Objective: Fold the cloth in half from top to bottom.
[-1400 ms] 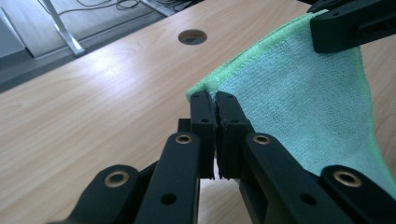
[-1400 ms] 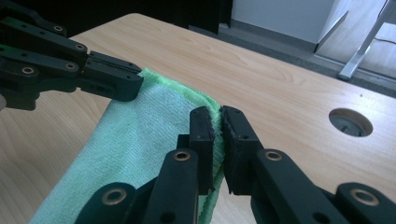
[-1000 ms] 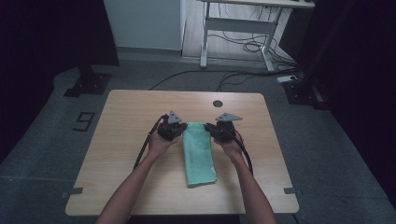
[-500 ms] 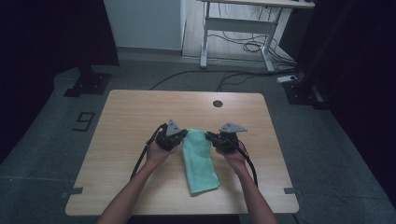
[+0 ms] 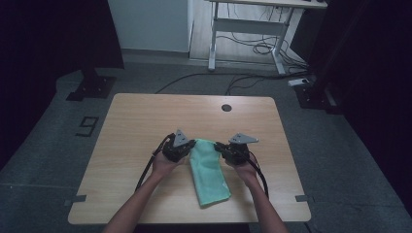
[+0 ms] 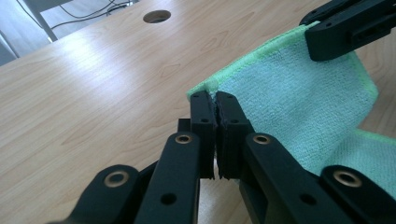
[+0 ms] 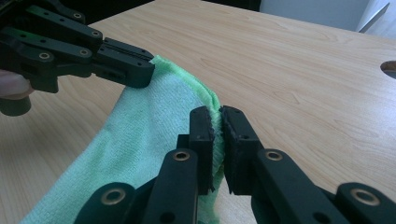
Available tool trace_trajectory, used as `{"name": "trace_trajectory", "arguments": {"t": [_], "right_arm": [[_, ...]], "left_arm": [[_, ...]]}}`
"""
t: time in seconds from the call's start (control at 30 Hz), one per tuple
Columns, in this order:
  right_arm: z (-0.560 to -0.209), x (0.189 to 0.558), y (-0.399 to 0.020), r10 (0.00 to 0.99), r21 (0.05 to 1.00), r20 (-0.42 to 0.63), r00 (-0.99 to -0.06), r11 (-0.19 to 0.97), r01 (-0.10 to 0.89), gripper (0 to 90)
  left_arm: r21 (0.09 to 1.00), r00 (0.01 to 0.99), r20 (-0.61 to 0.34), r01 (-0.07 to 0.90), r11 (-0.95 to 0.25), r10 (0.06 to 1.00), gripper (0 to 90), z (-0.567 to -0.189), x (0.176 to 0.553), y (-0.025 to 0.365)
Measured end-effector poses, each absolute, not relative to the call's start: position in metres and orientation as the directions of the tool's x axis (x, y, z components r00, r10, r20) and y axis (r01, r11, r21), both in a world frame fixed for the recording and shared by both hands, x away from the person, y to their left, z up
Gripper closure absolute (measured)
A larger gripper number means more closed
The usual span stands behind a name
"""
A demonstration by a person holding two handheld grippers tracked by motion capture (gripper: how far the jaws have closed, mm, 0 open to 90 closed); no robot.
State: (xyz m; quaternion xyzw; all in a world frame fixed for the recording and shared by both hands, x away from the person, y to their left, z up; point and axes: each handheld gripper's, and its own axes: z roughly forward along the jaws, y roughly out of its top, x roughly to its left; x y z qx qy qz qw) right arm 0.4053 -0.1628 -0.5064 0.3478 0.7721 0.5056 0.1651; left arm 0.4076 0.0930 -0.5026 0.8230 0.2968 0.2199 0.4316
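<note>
At the left of the high view, the left gripper is clamped on the near-left corner of the green microfibre cloth; its own view has the two black jaws pressed together with the stitched hem pinched between their tips (the cloth rises off the wooden table there). The cloth lies near the table's middle, toward the person's side, its far edge lifted and stretched between both grippers, its near end trailing flat on the wood. To the right, the right gripper pinches the other far corner, jaws closed on a fold of the hem. Beyond, a round cable hole sits near the table's far edge.
</note>
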Motion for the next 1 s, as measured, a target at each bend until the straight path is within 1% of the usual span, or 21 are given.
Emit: {"name": "trace_trajectory", "arguments": {"t": [0.1, 0.23, 0.3, 0.5, 0.63, 0.77, 0.83, 0.9, 0.93, 1.0], "right_arm": [[-0.506, 0.403, -0.163, 0.705, 0.896, 0.098, -0.702, 0.245, 0.37, 82.5], [-0.507, 0.399, -0.164, 0.704, 0.895, 0.096, -0.704, 0.248, 0.37, 82.5], [-0.507, 0.398, -0.164, 0.704, 0.894, 0.099, -0.704, 0.247, 0.373, 82.5], [-0.503, 0.403, -0.161, 0.716, 0.894, 0.094, -0.691, 0.244, 0.375, 82.5], [-0.497, 0.411, -0.157, 0.728, 0.894, 0.099, -0.679, 0.234, 0.381, 82.5], [-0.489, 0.417, -0.156, 0.733, 0.9, 0.107, -0.672, 0.216, 0.379, 82.6], [-0.486, 0.416, -0.156, 0.731, 0.907, 0.113, -0.673, 0.2, 0.37, 82.7], [-0.483, 0.412, -0.157, 0.725, 0.917, 0.119, -0.678, 0.181, 0.355, 82.7], [-0.483, 0.408, -0.158, 0.72, 0.923, 0.115, -0.684, 0.178, 0.342, 82.7], [-0.484, 0.397, -0.159, 0.706, 0.926, 0.066, -0.705, 0.219, 0.307, 82.7]], "left_arm": [[0.847, 0.73, 0.099, 0.295, -0.443, 0.676, 87.0, -0.501, 0.402, 0.094], [0.847, 0.737, 0.136, 0.26, -0.463, 0.662, 87.0, -0.497, 0.394, 0.093], [0.845, 0.735, 0.128, 0.27, -0.461, 0.666, 87.1, -0.496, 0.395, 0.092], [0.836, 0.728, 0.1, 0.308, -0.453, 0.678, 87.1, -0.494, 0.419, 0.091], [0.83, 0.728, 0.101, 0.314, -0.461, 0.678, 87.1, -0.491, 0.435, 0.091], [0.842, 0.731, 0.086, 0.31, -0.441, 0.677, 87.1, -0.48, 0.445, 0.094], [0.851, 0.73, 0.09, 0.297, -0.432, 0.678, 87.1, -0.476, 0.445, 0.094], [0.87, 0.733, 0.089, 0.272, -0.411, 0.674, 87.1, -0.47, 0.435, 0.096], [0.878, 0.742, 0.106, 0.243, -0.413, 0.662, 87.1, -0.467, 0.426, 0.097], [0.876, 0.748, 0.169, 0.185, -0.446, 0.642, 87.1, -0.466, 0.409, 0.096]]}}
